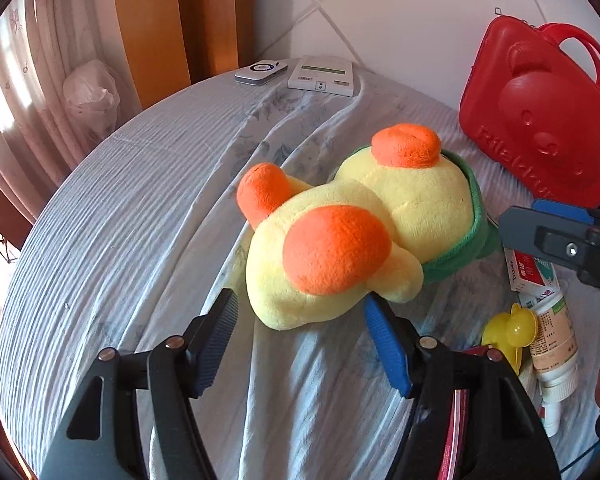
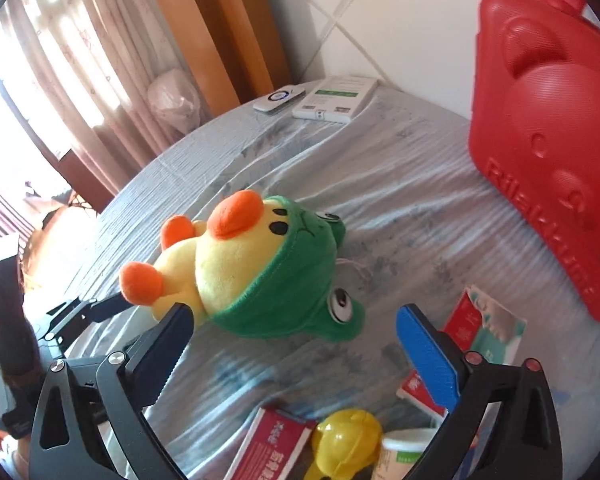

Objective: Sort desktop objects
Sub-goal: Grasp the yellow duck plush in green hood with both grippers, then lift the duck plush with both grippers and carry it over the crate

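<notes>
Plush duck (image 1: 352, 236) lying on its side on the cloth-covered counter (image 1: 140, 208), well left of the red case (image 1: 540, 120), feet towards the left tongs (image 1: 300, 332). Likely light, soft and squashy, unbreakable, fuzzy enough not to slip; best taken across the yellow belly or a firm orange foot (the loose green hood may simply pull away). Left tongs roughly half open, empty, one pad just beside the duck's rump. Right tongs (image 2: 296, 352) spread wide, empty, hovering near the hood. Only from the right wrist: duck's face and the hood's frog eyes. Only from the left wrist: both orange soles and the full medicine bottle (image 1: 556, 344), right of the duck.
</notes>
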